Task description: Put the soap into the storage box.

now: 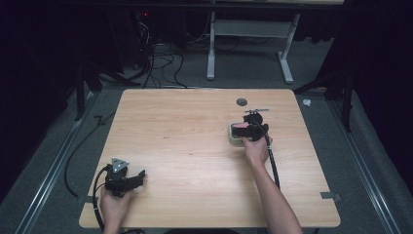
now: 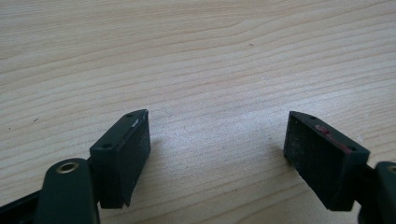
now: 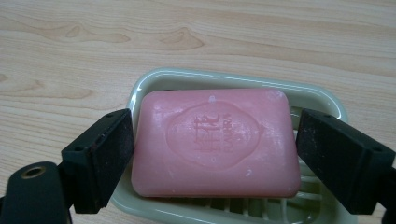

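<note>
We see the right gripper [image 3: 215,154] w/ jaws wide, one each side of the pink soap [image 3: 215,142] — whether the pads touch it we can't tell. Soap lies flat in a pale green dish [image 3: 154,81], right of centre in the high view, on the table [image 1: 185,146]. Left gripper [image 2: 217,154] sits at lower left of the high view — jaws wide, nothing between them but bare wood.
</note>
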A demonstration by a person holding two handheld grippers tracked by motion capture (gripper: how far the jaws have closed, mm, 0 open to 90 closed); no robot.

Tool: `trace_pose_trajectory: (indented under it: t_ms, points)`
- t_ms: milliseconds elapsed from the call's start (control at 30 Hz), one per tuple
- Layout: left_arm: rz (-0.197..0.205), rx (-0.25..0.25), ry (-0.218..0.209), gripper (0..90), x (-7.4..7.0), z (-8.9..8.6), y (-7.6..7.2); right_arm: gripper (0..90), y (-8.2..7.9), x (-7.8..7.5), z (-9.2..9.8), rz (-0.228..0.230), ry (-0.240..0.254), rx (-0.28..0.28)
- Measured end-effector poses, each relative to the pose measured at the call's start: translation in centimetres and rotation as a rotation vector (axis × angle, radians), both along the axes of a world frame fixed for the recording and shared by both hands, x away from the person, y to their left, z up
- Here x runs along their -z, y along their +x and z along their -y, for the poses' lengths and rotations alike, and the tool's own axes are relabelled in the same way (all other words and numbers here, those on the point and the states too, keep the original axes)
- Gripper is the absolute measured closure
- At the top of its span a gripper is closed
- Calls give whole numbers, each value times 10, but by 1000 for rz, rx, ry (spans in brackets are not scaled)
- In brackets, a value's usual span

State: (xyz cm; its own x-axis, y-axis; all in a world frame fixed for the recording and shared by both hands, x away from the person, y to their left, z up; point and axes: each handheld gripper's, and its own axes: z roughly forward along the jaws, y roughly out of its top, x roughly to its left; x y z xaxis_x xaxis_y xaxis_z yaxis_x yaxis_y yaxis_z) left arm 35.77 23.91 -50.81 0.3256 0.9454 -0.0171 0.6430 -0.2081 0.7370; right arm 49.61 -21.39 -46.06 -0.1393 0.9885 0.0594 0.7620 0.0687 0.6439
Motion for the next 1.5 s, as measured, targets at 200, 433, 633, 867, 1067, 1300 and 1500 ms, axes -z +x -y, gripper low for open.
trace_pose_trajectory:
  t_ms: [200,433,633,867,1067,1300,1500]
  points:
    - [1,0,-1,233,0,0,0,133,-5,-7,4,21,21,-9]
    - [1,0,-1,233,0,0,0,139,-11,-14,8,49,32,-24]
    - [1,0,-1,233,0,0,0,141,-16,-19,11,64,37,-34]
    - [1,0,-1,233,0,0,0,143,-23,-24,15,88,42,-48]
    - [1,0,-1,233,0,0,0,144,-28,-27,18,85,49,-56]
    - [1,0,-1,233,0,0,0,144,-35,-34,20,98,53,-72]
    - [1,0,-1,234,0,0,0,144,-43,-38,23,102,47,-89]
